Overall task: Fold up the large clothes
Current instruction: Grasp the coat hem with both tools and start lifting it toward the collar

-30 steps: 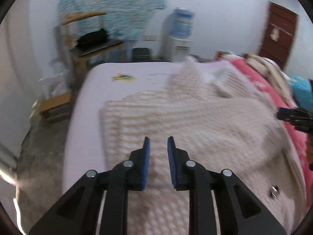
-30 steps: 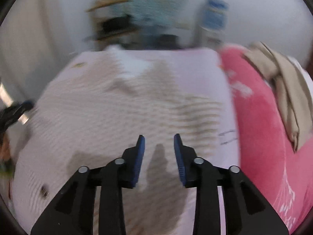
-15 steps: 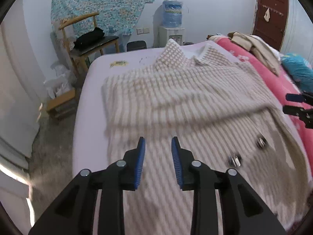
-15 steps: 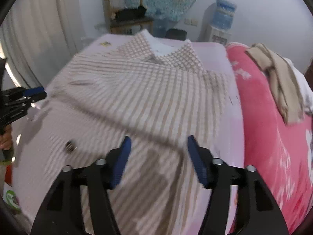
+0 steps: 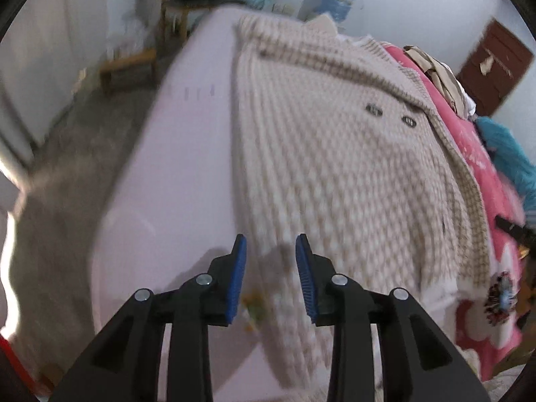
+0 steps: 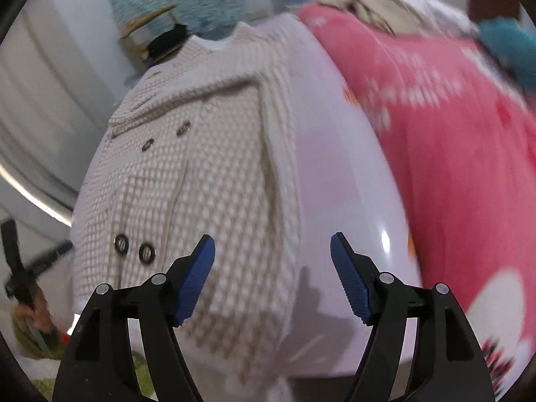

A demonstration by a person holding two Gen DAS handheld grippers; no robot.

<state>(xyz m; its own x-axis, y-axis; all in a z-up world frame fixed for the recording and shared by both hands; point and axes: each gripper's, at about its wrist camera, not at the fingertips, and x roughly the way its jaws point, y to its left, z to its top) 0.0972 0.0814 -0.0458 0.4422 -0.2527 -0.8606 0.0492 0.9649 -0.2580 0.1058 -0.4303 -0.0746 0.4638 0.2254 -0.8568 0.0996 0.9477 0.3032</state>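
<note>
Flanking coat [image 6: 207, 181]: pink blanket [image 6: 452, 140], chair [image 5: 174, 6].

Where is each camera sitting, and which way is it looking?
Left wrist view: rides on the left gripper, looking down past its black fingers at the checked coat's near left edge on the bed.
Right wrist view: rides on the right gripper, jaws opening and empty, looking down at the coat's near right edge; a hand holding the other gripper shows far left.
Both views share the coat, its metal buttons, the pink blanket.
</note>
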